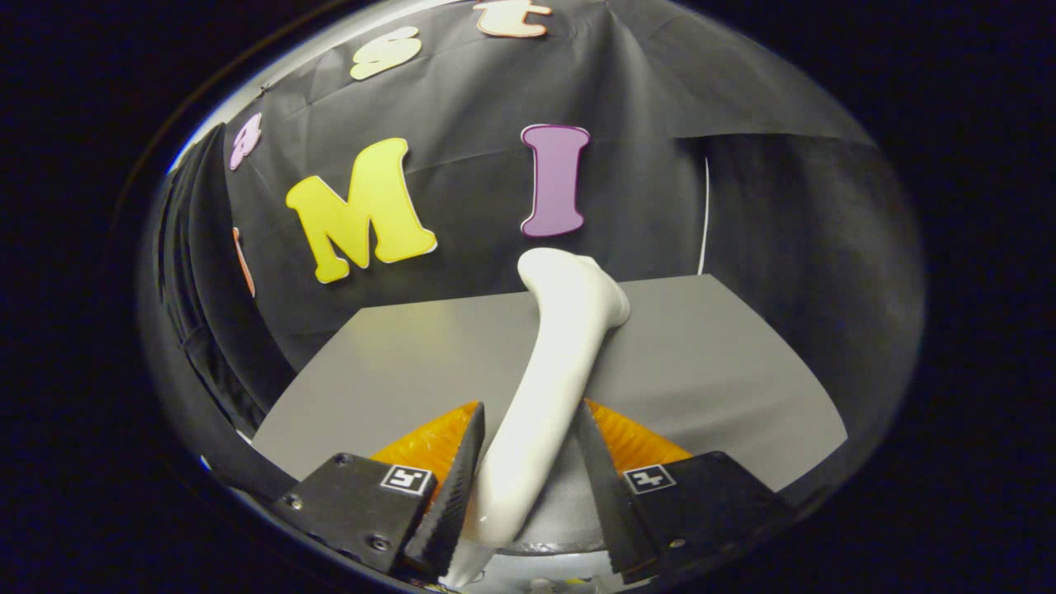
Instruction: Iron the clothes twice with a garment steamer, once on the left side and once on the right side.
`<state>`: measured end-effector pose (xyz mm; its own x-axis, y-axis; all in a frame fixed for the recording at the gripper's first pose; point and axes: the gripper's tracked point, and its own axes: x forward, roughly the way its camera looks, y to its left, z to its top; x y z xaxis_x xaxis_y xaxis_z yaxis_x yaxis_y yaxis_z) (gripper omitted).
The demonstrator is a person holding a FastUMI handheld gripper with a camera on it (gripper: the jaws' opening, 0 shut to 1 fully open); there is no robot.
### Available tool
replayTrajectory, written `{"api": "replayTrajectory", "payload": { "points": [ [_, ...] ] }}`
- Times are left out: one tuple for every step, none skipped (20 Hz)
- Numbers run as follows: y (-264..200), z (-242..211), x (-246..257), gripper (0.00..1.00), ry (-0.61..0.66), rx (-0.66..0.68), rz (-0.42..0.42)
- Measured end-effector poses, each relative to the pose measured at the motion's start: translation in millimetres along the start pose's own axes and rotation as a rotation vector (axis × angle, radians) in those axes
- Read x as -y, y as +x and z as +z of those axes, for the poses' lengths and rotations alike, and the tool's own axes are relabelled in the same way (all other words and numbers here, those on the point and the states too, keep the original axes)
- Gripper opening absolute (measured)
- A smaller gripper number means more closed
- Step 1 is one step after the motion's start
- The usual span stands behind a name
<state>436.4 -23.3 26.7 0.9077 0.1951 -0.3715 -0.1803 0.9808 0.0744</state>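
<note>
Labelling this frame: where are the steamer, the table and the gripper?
garment steamer (554,363): gripper view, mid-handle.
grey table (709,363): gripper view, bare top.
gripper (528,462): gripper view, midway between fingertips, jaws around the handle.

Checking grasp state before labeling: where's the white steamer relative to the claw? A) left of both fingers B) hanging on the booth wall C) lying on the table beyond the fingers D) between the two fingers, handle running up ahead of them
D: the white steamer sits between the claw fingers, its head out above the grey table.

A white garment steamer (553,363) slants between the gripper (528,470) fingers, touching the left one, above a grey table (709,363).
</note>
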Motion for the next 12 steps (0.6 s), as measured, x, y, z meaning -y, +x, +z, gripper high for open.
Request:
{"api": "replayTrajectory", "payload": {
  "points": [
    [0.1,-5.1,-1.6,0.69,-0.004,-0.014,-0.003],
    [2.0,-8.4,-3.7,0.67,-0.005,-0.027,-0.007],
    [1.5,-8.0,-2.2,0.65,0.003,-0.015,-0.023],
    [2.5,-9.5,-2.2,0.62,0.033,-0.014,-0.041],
    [1.8,-5.5,-3.9,0.59,0.036,-0.013,-0.046],
    [0.3,-7.4,-5.5,0.56,0.036,-0.020,-0.037],
    [-1.6,-8.6,-11.0,0.52,0.057,-0.027,-0.025],
    [-0.9,-9.2,-16.3,0.44,0.072,-0.027,-0.015],
    [-4.5,-9.4,-17.9,0.40,0.057,-0.019,-0.022],
    [-8.7,-10.2,-18.8,0.36,0.026,-0.008,-0.039],
    [-15.1,-12.8,-23.1,0.35,0.011,0.002,-0.053],
    [-21.7,-12.3,-29.5,0.35,0.014,0.018,-0.054]
  ]
}}
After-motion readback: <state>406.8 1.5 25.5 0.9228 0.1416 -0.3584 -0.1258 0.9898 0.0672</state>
